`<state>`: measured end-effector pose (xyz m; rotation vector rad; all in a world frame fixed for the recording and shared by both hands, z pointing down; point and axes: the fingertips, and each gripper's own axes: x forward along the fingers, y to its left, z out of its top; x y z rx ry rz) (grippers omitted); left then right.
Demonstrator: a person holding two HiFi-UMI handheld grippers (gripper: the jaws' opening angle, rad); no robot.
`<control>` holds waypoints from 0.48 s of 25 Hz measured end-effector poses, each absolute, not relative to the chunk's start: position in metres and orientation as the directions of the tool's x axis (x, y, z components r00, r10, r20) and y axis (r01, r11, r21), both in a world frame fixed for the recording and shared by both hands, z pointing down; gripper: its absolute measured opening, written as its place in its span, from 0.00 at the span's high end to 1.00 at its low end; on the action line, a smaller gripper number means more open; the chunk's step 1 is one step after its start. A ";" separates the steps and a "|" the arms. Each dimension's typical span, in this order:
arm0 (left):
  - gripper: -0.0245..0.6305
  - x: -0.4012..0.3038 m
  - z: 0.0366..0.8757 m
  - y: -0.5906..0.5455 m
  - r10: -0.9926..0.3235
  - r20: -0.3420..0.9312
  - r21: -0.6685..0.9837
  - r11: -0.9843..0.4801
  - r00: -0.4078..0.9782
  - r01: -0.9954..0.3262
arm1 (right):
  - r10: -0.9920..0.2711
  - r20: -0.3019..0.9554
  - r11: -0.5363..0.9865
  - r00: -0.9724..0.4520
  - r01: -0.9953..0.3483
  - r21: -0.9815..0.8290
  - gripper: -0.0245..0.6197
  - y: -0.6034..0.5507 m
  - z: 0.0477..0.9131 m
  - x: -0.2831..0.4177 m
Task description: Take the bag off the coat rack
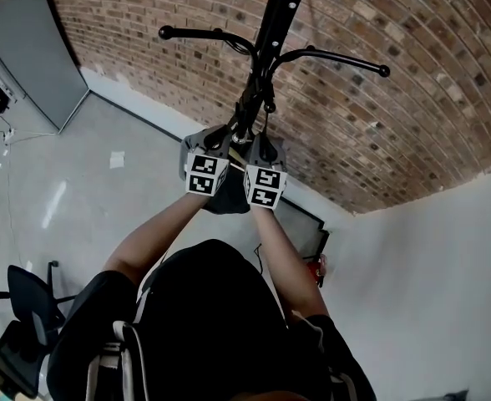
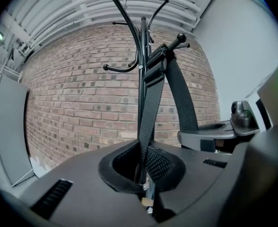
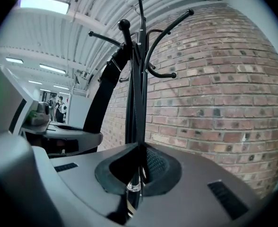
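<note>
A black coat rack [image 1: 270,32] with curved hooks stands against the brick wall. A dark bag [image 1: 227,200] hangs at its pole, and its black webbing strap [image 2: 153,108] runs up to a hook [image 2: 179,38]. In the head view both grippers are raised side by side at the pole, just above the bag. My left gripper [image 2: 146,176] is shut, with the strap passing down into the hollow between its jaws. My right gripper [image 3: 136,174] is shut the same way on the strap, seen edge-on; another stretch of strap [image 3: 103,91] climbs to the hook. Most of the bag is hidden by the grippers.
The brick wall [image 1: 379,115] lies right behind the rack, with a white wall [image 1: 446,274] to the right. A grey panel [image 1: 28,48] stands at the far left. An office chair [image 1: 20,299] is at the lower left. People [image 3: 61,109] stand far off.
</note>
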<state>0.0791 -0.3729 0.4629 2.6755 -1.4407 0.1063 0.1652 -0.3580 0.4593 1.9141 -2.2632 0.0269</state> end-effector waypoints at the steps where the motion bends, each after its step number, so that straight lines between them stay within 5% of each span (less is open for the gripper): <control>1: 0.93 0.076 0.462 -0.372 -0.830 0.110 0.057 -0.544 0.547 -0.837 | -0.978 0.147 0.164 -0.149 -0.981 0.100 0.93 -0.357 0.459 0.168; 12: 0.93 0.036 0.433 -0.357 -0.866 0.058 0.080 -0.492 0.496 -0.867 | -0.993 0.118 -0.023 0.021 -1.000 -0.020 0.93 -0.333 0.428 0.221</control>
